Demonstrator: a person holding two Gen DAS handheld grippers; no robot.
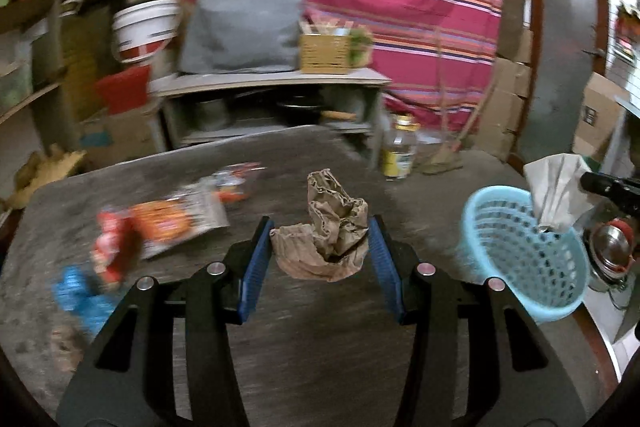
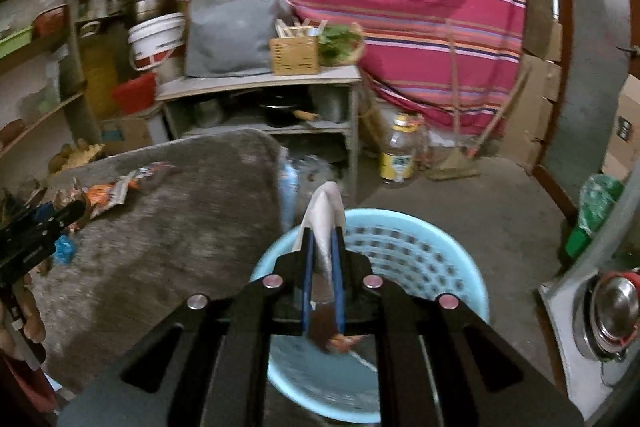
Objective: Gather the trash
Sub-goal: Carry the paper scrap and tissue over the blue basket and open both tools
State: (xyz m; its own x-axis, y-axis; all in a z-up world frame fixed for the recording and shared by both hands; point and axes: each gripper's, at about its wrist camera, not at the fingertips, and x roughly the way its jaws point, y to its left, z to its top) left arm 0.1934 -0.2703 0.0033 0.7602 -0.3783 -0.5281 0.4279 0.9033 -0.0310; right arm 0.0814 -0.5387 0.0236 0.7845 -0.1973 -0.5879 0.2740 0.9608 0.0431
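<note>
Scanning from my left, loose litter lies on the grey table (image 1: 248, 155): a blue wrapper (image 1: 78, 293) nearest the edge, a red packet (image 1: 110, 247) beside it, then an orange snack bag (image 1: 176, 223) further in. All three are blurred, so I cannot tell whether they overlap or merely touch.

Next comes my left claw (image 1: 320, 247), spread wide, its blue pads on either side of a crumpled brown paper bag (image 1: 326, 227). I cannot tell whether either pad touches it. The bag is springy and lopsided, with a tall lobe rising beyond the fingers; if I close low on the slack fold alone, I judge it may squirt out forwards or tear free when lifted.

To the right, the light-blue basket (image 2: 432, 259) sits just off the table's edge. My right claw (image 2: 322, 239) hangs over it, drawn narrow on a pale wrapper (image 2: 326, 223), with a darker scrap at the pads' base. The wrapper's top stands clear above the near rim. Released here, it could catch on the rim, or flutter down outside, so I would want it lower and more central first. A bump from my claw could also tip so light a basket.
</note>
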